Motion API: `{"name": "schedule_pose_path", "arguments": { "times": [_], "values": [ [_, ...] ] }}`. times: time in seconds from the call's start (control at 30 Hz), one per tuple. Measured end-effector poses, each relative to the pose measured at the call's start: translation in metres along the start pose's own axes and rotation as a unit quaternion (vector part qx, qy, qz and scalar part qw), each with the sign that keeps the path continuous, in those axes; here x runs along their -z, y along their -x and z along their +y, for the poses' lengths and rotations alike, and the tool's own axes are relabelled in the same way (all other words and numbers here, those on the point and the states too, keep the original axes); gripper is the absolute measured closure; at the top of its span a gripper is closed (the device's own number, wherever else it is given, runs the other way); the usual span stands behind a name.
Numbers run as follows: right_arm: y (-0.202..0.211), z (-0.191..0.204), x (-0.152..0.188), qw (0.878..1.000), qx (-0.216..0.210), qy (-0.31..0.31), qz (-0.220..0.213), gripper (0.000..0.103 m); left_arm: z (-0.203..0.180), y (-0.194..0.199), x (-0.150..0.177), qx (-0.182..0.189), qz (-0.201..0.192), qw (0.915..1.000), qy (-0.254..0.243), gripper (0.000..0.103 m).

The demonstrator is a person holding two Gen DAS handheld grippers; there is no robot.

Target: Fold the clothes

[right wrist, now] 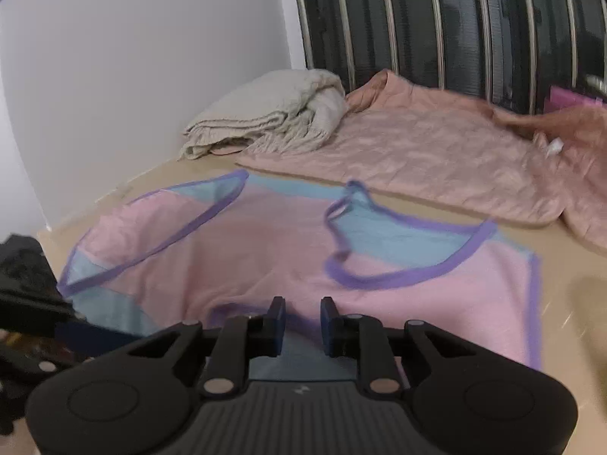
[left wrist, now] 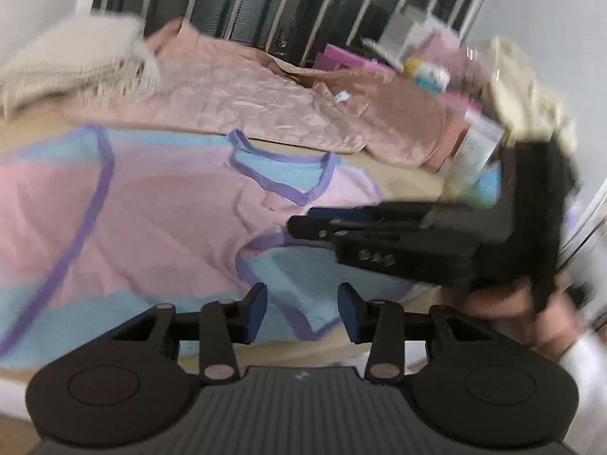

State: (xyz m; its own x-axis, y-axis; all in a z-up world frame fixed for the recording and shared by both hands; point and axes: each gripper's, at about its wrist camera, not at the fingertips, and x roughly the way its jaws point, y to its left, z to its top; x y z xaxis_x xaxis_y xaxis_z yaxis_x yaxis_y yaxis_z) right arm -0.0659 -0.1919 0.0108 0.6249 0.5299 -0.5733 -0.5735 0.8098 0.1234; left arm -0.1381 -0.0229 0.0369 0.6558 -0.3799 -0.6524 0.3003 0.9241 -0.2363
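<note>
A pink and light-blue sleeveless top with purple trim (left wrist: 151, 220) lies spread flat on the tan table; it also shows in the right wrist view (right wrist: 273, 250). My left gripper (left wrist: 302, 313) is open and empty, just above the top's near blue armhole edge. My right gripper (right wrist: 302, 328) is open and empty over the top's near edge; it also shows from the side in the left wrist view (left wrist: 299, 222), hovering over the top's right part.
A peach quilted cloth (right wrist: 417, 151) lies behind the top. A folded cream blanket (right wrist: 265, 113) sits at the back left by the white wall. Boxes and packets (left wrist: 436, 72) crowd the table's right end. Dark barred window (right wrist: 455, 19) behind.
</note>
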Motion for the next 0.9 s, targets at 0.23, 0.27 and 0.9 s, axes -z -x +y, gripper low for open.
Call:
{"name": "schedule_pose_path", "arguments": {
  "times": [0.23,0.27,0.9],
  "values": [
    [-0.005,-0.006,-0.007,0.999,-0.019,0.019,0.03,0.087,0.011,-0.002,0.01,-0.021,0.013,0.9997,0.008,0.098],
    [-0.005,-0.009,-0.008,0.999,-0.02,0.01,0.029,0.093,0.016,0.004,0.011,-0.004,0.003,0.9998,0.021,0.099],
    [0.047,-0.023,0.035,0.996,0.076,-0.049,0.018,0.08,0.11,0.042,0.016,-0.05,-0.032,0.9957,0.071,0.048]
  ]
}}
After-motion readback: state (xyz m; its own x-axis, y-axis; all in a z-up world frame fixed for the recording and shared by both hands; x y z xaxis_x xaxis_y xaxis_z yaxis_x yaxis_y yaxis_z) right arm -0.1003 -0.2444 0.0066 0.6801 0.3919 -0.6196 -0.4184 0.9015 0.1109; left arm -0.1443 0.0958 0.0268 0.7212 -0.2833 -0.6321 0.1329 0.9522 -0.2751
